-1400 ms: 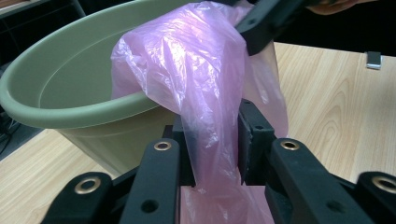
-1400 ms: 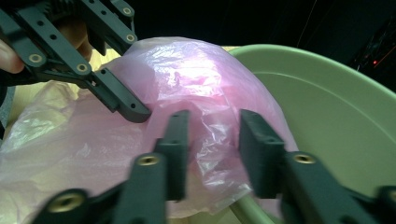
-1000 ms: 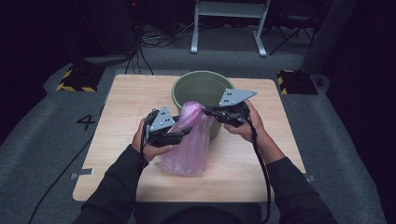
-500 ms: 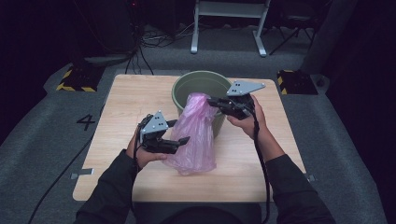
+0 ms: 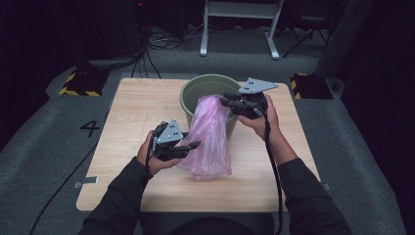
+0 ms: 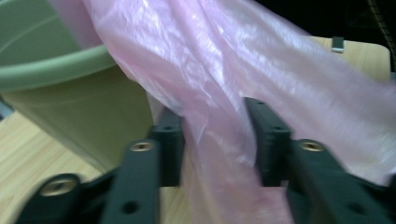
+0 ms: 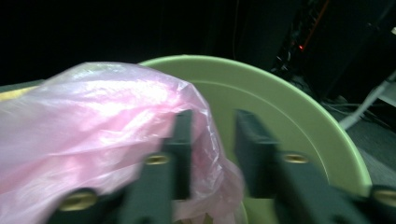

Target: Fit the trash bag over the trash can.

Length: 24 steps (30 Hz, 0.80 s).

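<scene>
Pink bag (image 5: 209, 137) draped over green bin (image 5: 195, 88) rim; table edge near

The bag (image 5: 210, 137) is leaning against the near side of the bucket (image 5: 195, 88), which is standing on the surface (image 5: 132, 107).

Right gripper (image 5: 226, 102): jaws have just been opening; clamped on the top of the pink bag (image 5: 209, 137) earlier, they now stand apart with film loose between them at the green bucket (image 5: 193, 89) rim. Left gripper (image 5: 195, 145): jaws widened, then have just been closing, bag film between them, pads not pressing.
</scene>
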Motion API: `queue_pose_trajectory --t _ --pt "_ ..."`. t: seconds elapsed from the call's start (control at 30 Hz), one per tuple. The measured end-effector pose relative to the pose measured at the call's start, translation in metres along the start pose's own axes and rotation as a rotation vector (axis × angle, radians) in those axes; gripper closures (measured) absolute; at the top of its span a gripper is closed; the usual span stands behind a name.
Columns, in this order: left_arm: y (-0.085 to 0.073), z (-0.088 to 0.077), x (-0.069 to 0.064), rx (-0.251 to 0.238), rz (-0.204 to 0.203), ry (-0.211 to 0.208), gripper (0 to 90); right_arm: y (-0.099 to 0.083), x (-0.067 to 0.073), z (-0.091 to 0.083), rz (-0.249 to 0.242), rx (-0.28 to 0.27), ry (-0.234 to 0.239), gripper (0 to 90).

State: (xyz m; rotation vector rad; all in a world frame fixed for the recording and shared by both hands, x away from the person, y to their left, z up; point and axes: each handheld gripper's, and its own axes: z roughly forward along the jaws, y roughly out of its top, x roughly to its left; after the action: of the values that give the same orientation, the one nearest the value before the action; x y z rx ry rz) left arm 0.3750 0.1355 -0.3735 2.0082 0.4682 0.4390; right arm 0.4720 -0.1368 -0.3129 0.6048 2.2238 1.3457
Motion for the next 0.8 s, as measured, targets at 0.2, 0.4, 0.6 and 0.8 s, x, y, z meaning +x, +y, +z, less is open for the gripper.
queue_pose_trajectory --t 0.2,0.4,0.6,0.8 --pt "0.007 -0.003 -0.002 -0.017 0.027 0.031 79.7 -0.006 0.008 -0.01 -0.002 -0.023 -0.011 37.4" --pt "0.012 -0.003 -0.002 -0.018 0.012 0.043 80.9 -0.015 0.02 -0.042 -0.057 -0.08 0.026 32.2" --pt "0.013 0.0 -0.001 -0.015 0.0 0.051 81.0 -0.043 0.039 -0.067 -0.107 -0.077 0.132 29.2" --pt "0.013 0.002 -0.001 -0.012 -0.005 0.058 81.7 -0.083 0.065 -0.076 -0.11 -0.047 0.208 24.9"
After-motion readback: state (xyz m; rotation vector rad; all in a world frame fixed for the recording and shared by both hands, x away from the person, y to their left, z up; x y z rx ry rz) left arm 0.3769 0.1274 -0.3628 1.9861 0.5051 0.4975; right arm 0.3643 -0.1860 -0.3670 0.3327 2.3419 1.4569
